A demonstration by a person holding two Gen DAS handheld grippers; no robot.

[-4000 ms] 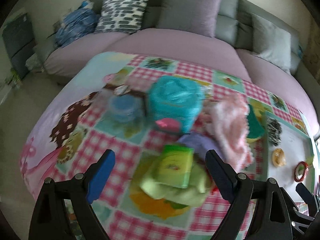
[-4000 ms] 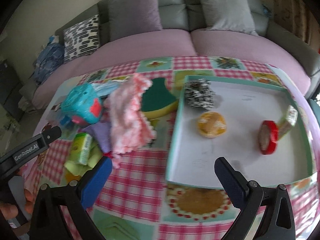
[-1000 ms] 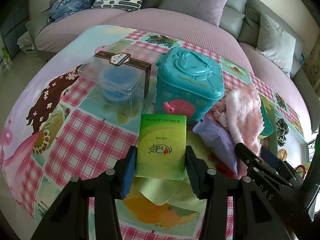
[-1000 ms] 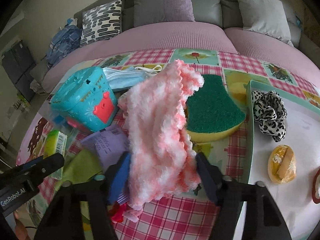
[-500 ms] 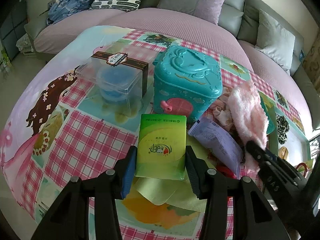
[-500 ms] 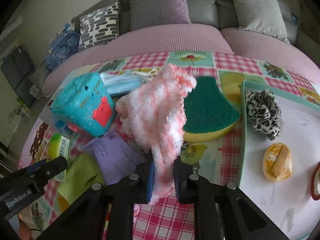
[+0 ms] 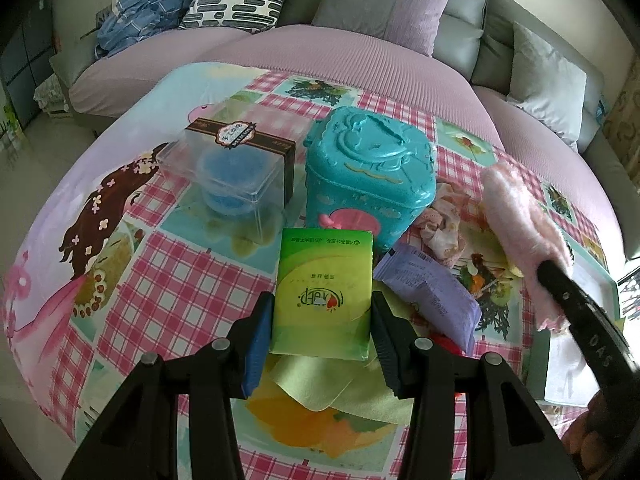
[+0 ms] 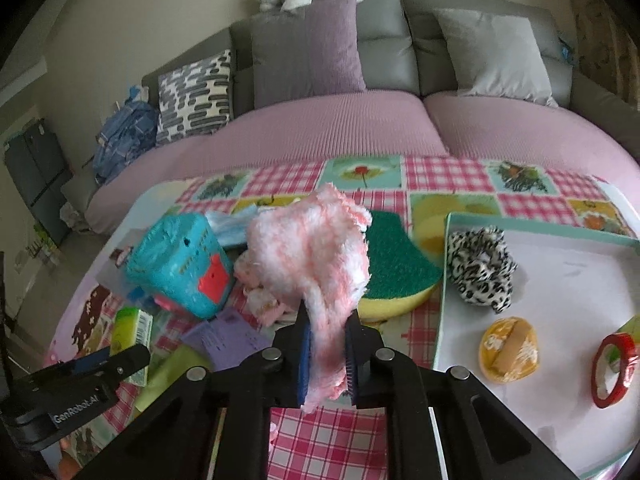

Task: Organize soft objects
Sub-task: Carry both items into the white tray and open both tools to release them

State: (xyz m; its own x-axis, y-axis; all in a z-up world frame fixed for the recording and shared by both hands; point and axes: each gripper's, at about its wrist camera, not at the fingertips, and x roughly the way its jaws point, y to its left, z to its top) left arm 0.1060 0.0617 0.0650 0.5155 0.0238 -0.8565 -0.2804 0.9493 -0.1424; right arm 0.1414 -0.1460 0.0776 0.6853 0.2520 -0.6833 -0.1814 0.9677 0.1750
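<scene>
My right gripper is shut on a fluffy pink-and-white cloth and holds it lifted above the table; the cloth also shows at the right of the left wrist view. My left gripper is shut on a green tissue pack, which lies over a light green cloth. A white tray at the right holds a leopard-print scrunchie, an orange-yellow piece and a red tape roll.
A teal toy box, a clear plastic box with a blue cup, a purple packet, a small pinkish rag and a green-yellow sponge lie on the checked tablecloth. A sofa with cushions stands behind.
My right gripper has closed on the pink cloth and lifted it off the pile, away from the table. My left gripper has stayed shut on the tissue pack.
</scene>
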